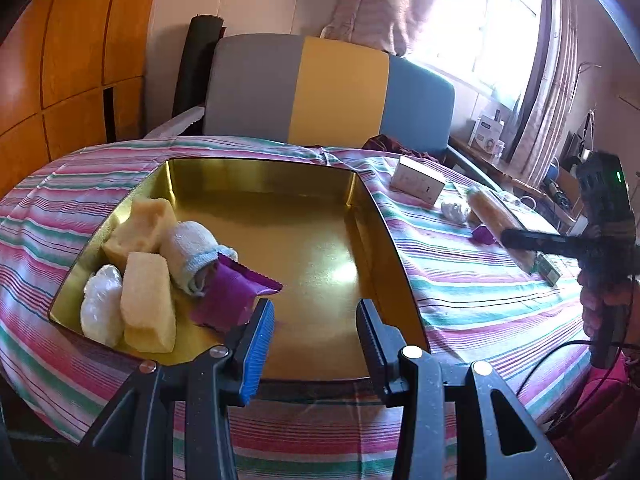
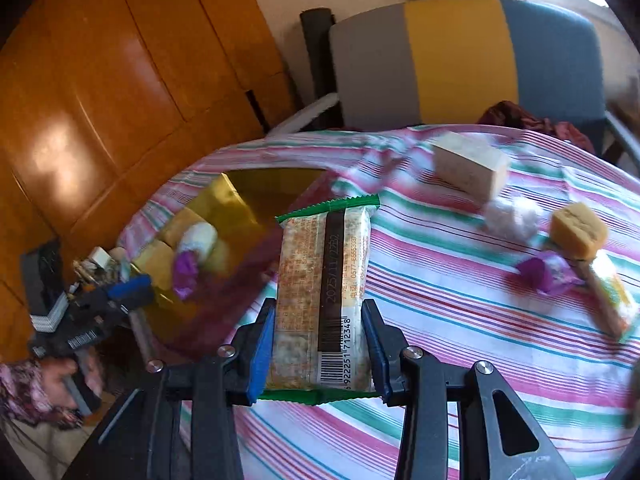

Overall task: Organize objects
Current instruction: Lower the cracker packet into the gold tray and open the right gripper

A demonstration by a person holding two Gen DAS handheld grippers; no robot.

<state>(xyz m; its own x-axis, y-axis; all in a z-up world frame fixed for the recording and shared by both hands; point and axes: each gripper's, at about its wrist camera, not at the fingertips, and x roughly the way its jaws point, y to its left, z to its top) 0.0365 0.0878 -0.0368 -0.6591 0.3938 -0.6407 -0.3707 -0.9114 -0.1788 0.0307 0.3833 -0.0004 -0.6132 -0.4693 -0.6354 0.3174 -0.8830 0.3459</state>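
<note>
Only the right tongs (image 2: 318, 344) view shows the gripped green-edged snack packet's (image 2: 324, 280) barcode.

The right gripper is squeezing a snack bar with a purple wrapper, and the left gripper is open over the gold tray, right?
Not quite. The right gripper is squeezing a snack bar in a clear wrapper with green ends, not purple; the right wrist view shows this. The left gripper is indeed open over the shiny gold metal tray.
</note>
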